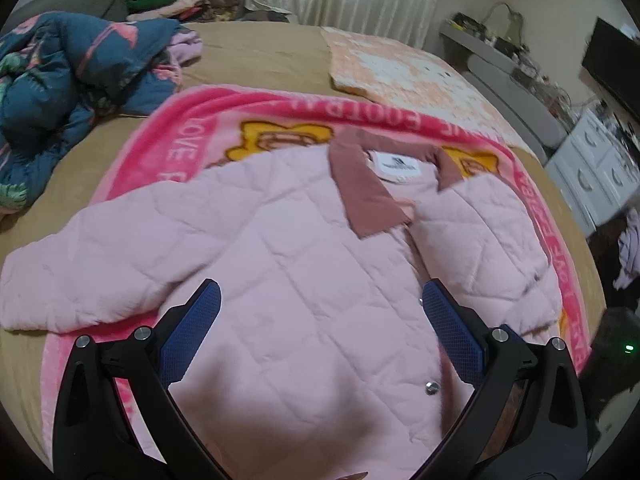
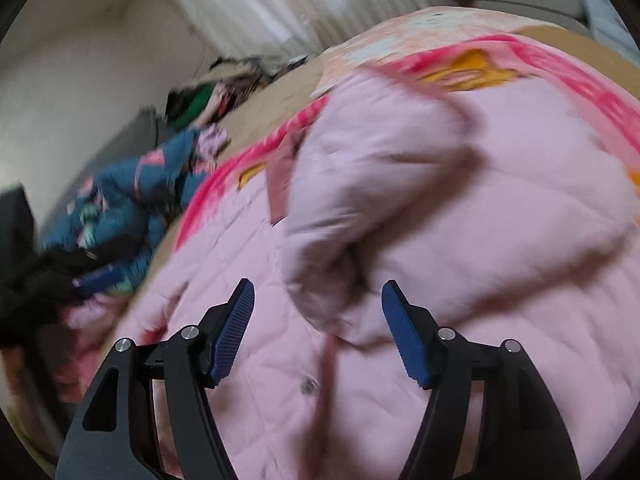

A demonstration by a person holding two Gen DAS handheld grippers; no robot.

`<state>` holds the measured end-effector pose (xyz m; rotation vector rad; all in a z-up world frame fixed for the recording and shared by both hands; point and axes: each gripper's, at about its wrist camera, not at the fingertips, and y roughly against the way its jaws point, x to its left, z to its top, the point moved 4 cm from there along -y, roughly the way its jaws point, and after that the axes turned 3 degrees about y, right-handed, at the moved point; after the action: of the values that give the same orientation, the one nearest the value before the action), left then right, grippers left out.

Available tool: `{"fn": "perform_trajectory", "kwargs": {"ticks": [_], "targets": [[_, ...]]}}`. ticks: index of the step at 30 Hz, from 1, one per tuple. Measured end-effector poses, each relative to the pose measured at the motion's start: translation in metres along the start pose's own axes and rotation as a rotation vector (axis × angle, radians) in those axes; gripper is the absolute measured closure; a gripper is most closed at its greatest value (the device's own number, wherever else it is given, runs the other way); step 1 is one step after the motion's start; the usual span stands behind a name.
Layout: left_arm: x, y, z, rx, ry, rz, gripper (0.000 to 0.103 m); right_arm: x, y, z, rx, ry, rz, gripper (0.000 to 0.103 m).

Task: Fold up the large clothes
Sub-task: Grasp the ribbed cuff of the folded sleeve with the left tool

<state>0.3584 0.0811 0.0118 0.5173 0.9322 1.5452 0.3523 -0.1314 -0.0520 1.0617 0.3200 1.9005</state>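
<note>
The jacket (image 1: 304,248) is laid front-up on the pink blanket (image 1: 192,116) on the bed (image 1: 260,56), its length running near to far, collar (image 1: 368,200) far. Both tools, left (image 1: 320,320) and right (image 2: 318,320), are held apart above it, nothing gripped.

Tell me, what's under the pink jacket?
A bright pink blanket with yellow cartoon pictures lies under the pink jacket, on the tan bed. The jacket hides the blanket's middle.
</note>
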Motion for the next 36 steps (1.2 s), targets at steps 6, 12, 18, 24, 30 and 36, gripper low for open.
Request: {"fn": "perform_trajectory", "kwargs": {"ticks": [6, 12, 18, 24, 30, 36], "targets": [[-0.073, -0.016, -0.012, 0.022, -0.173, 0.001, 0.008, -0.051, 0.067, 0.004, -0.113, -0.065, -0.203, 0.037], [-0.155, -0.030, -0.026, -0.027, -0.414, 0.063, 0.008, -0.086, 0.109, 0.008, -0.154, -0.106, -0.270, 0.036], [-0.200, -0.053, -0.041, 0.004, -0.527, 0.079, 0.016, -0.104, 0.125, 0.002, -0.158, -0.142, -0.267, 0.036], [-0.201, -0.080, -0.045, 0.041, -0.554, 0.152, 0.051, -0.115, 0.138, -0.008, -0.166, -0.175, -0.269, 0.036], [-0.183, -0.059, -0.027, -0.018, -0.453, 0.035, 0.072, -0.119, 0.146, -0.019, -0.161, -0.207, -0.239, 0.036], [-0.121, -0.024, 0.001, -0.073, -0.217, -0.033, 0.076, -0.111, 0.144, -0.021, -0.164, -0.197, -0.226, 0.036]]}}
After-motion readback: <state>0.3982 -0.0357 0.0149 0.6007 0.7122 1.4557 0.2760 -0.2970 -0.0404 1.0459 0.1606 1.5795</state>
